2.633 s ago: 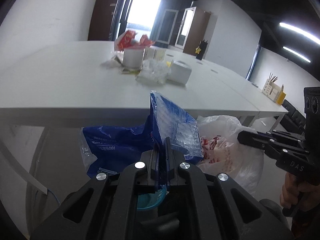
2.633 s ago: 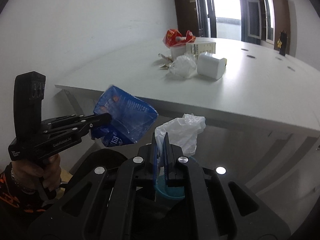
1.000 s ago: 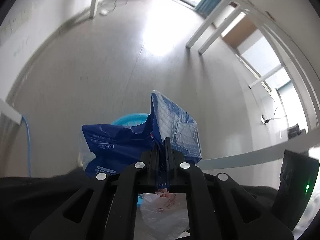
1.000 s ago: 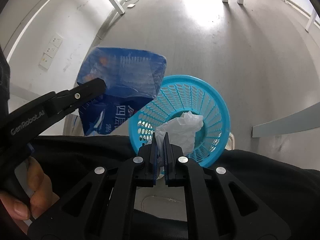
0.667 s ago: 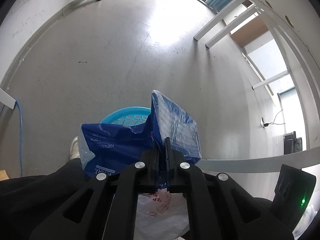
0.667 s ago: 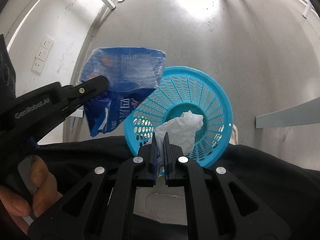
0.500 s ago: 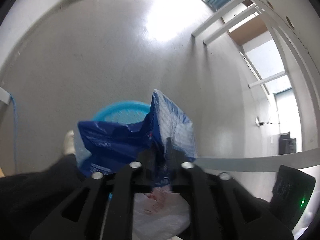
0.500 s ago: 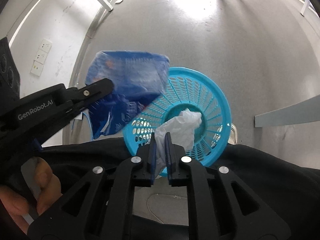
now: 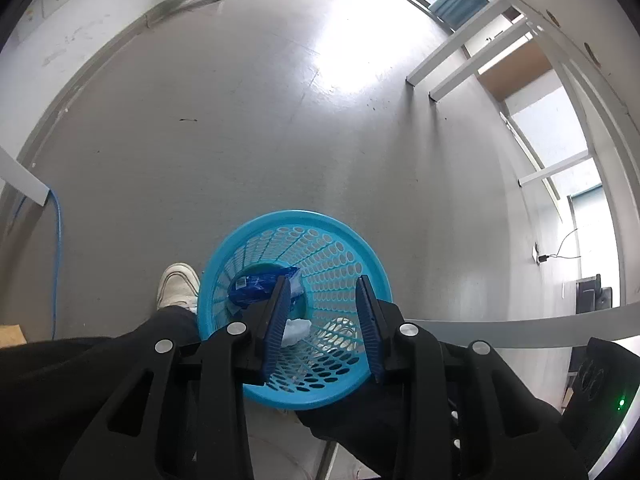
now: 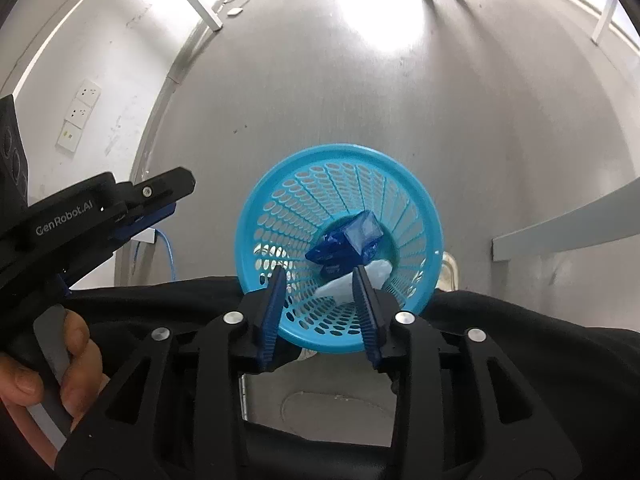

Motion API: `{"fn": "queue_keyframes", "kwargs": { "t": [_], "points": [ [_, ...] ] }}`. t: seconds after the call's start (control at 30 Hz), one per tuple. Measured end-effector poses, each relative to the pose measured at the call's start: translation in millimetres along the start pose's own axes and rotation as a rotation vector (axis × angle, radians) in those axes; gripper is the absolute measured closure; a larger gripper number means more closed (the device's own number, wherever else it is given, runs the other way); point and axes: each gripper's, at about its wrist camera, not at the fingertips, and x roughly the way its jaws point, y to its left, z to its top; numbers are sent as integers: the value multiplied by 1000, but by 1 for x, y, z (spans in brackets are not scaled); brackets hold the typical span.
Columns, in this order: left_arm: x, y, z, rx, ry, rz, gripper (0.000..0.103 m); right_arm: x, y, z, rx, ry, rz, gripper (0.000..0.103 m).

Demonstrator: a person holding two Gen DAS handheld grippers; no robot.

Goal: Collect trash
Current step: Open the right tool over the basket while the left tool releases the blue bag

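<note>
A round blue plastic waste basket (image 9: 344, 236) stands on the grey floor; it also shows in the right wrist view (image 10: 416, 200). A crumpled blue plastic bag (image 10: 348, 242) and a white plastic bag (image 10: 378, 270) lie at its bottom. In the left wrist view the blue bag (image 9: 256, 282) and the white bag (image 9: 296, 326) show inside too. My left gripper (image 9: 322, 284) is open and empty above the basket; it also shows from the side in the right wrist view (image 10: 168, 196). My right gripper (image 10: 318, 274) is open and empty above the basket.
The person's black trousers (image 9: 80, 380) and a white shoe (image 9: 178, 286) sit beside the basket. A blue cable (image 9: 58, 232) hangs at the left wall. White table legs (image 9: 452, 44) stand far off. A table edge (image 10: 560, 236) runs at right.
Both grippers opened above the basket. The blue bag dropped from the left gripper and the white bag from the right; both now lie in the basket.
</note>
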Motion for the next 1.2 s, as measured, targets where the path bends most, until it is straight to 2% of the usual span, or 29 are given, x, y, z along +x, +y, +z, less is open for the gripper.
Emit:
{"fn": "queue_keyframes", "kwargs": {
  "t": [0.07,0.13,0.27,0.37,0.43,0.5,0.57,0.73,0.83,0.93,1.03,1.2],
  "points": [
    [-9,2,-2,8,-3,10,71,-8,3,-4,-20,-18,-7,67],
    [-14,0,-4,35,-2,57,71,-17,6,-7,-39,-36,-9,65],
    [-35,-6,-12,101,-53,102,71,-35,8,-15,-66,-74,-13,60],
    [-52,-12,-21,171,-100,125,63,-48,10,-20,-84,-96,-16,57],
    [-61,-16,-25,211,-125,136,61,-55,10,-24,-91,-107,-12,56],
    [-69,-19,-30,243,-145,148,54,-63,10,-27,-98,-121,-4,51],
    [-76,-19,-33,256,-164,152,49,-71,11,-31,-112,-134,-1,48],
    [-95,-15,-39,258,-199,166,46,-92,14,-43,-147,-163,5,42],
    [-107,-16,-45,266,-211,193,44,-107,18,-49,-181,-180,-8,39],
    [-122,-19,-51,302,-238,232,37,-123,23,-54,-220,-208,-40,36],
    [-141,-25,-57,351,-301,285,32,-140,23,-59,-241,-243,-59,34],
    [-173,-38,-69,428,-394,287,25,-167,17,-69,-243,-294,-59,29]
  ]
}}
